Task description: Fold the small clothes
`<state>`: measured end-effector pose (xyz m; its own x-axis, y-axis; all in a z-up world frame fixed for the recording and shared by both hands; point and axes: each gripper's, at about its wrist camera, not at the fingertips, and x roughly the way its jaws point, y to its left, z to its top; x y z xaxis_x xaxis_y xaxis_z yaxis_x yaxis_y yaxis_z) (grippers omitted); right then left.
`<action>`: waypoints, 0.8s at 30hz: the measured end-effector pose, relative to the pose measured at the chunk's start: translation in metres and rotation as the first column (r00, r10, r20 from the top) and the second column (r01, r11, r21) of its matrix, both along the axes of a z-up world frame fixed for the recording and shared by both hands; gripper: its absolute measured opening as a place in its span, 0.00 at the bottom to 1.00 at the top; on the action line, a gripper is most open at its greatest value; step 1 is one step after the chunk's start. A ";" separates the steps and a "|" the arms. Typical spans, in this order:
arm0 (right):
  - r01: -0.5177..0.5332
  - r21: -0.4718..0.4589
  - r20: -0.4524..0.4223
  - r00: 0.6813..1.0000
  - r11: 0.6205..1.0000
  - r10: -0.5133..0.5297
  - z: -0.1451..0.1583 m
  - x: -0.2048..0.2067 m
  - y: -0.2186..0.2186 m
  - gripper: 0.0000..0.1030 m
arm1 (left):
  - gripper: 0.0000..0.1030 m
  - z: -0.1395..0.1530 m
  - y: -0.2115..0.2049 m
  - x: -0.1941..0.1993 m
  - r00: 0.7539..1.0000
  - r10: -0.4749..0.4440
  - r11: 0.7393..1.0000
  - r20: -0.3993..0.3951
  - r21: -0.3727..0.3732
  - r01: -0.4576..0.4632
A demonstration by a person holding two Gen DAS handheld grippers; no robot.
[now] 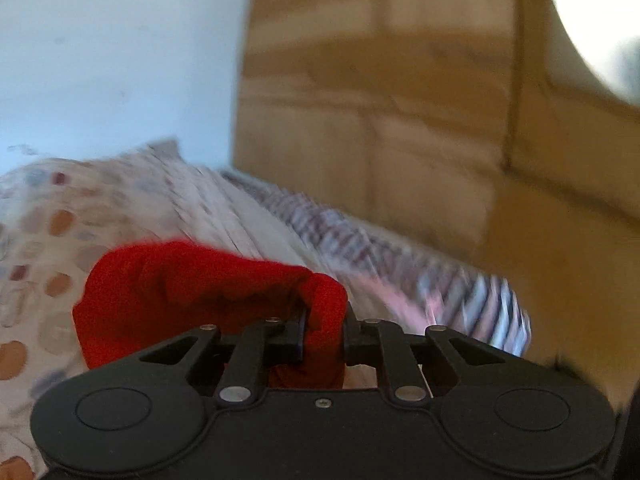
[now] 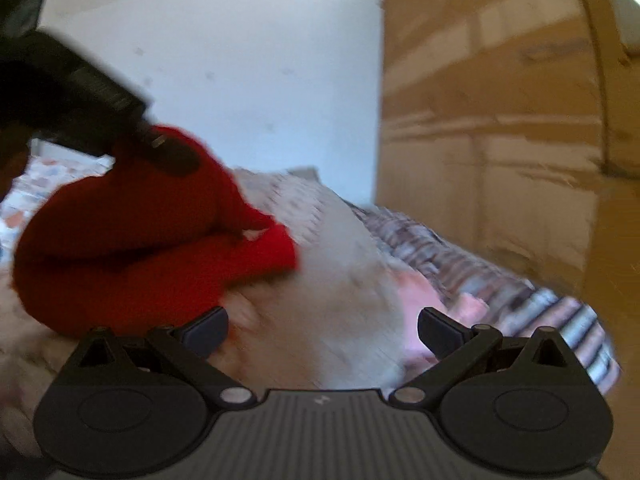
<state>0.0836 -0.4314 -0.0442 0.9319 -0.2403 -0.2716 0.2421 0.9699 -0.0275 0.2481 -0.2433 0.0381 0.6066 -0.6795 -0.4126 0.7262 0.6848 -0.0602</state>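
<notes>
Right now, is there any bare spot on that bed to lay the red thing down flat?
Probably the pale bedding between the red garment and the striped cloth at the bed's edge, ahead of the open right gripper. The side where the left gripper pinches the garment is crowded. Blur hides the rest.

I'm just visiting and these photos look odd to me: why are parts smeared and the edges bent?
Left wrist view: the striped bedding and the cardboard box are streaked with motion blur, while the left gripper and the red garment in its jaws stay sharp. Right wrist view: the bedding is smeared too, and the fisheye lens bows the box's edges.
</notes>
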 end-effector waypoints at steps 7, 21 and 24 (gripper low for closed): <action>0.094 0.063 -0.060 0.994 0.994 -0.091 -0.020 -0.016 -0.028 1.00 | 0.28 -0.010 0.006 -0.005 0.998 -0.019 1.000 -0.066 -0.019 0.017; 0.103 0.098 -0.060 0.993 0.990 -0.098 -0.014 -0.018 -0.019 1.00 | 0.98 0.006 0.077 -0.050 0.991 0.109 0.965 -0.079 -0.232 -0.124; 0.095 0.117 -0.038 0.995 0.989 -0.091 -0.008 -0.015 -0.015 1.00 | 0.99 0.002 0.096 -0.045 0.964 0.240 0.937 -0.113 -0.233 -0.260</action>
<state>0.0681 -0.4466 -0.0525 0.8973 -0.2895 -0.3332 0.3319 0.9402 0.0770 0.2032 -0.1476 0.0398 0.7412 -0.5962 -0.3086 0.5189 0.8004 -0.3001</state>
